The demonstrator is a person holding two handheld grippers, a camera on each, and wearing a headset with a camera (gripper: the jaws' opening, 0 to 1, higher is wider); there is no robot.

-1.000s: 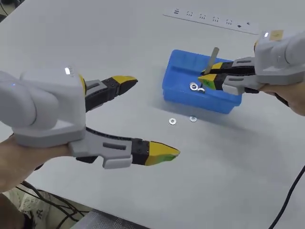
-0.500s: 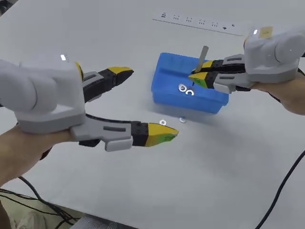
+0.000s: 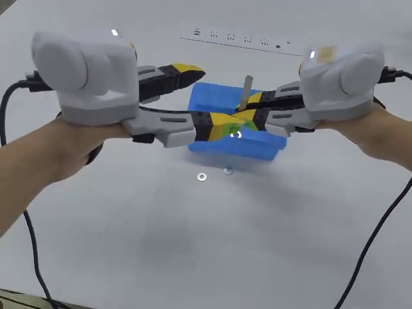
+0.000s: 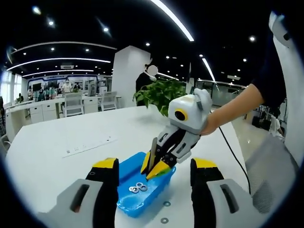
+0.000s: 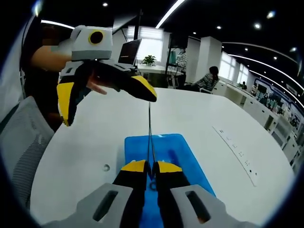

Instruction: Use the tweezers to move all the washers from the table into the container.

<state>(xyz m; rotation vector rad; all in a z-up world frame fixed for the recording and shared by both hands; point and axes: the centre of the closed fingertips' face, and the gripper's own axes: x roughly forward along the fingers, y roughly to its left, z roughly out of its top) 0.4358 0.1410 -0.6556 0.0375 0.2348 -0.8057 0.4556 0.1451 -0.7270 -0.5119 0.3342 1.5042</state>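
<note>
The right gripper (image 5: 151,167) is clamped on the tweezers (image 5: 149,123) above the blue container (image 5: 175,147), where some washers (image 4: 137,188) lie. Two loose washers (image 3: 202,176) sit on the table (image 3: 193,244) just beside it. The left gripper (image 3: 215,95) hovers nearby, jaws apart. The power strip (image 3: 238,40) markings are too small to read

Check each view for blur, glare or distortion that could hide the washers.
Head view: soft even light, faint shadows, both table washers sharp. Left gripper view: strong fisheye curving, bright ceiling strips, washers in the container tiny but legible. Right gripper view: same curving; tweezers edge-on, a thin line.
</note>
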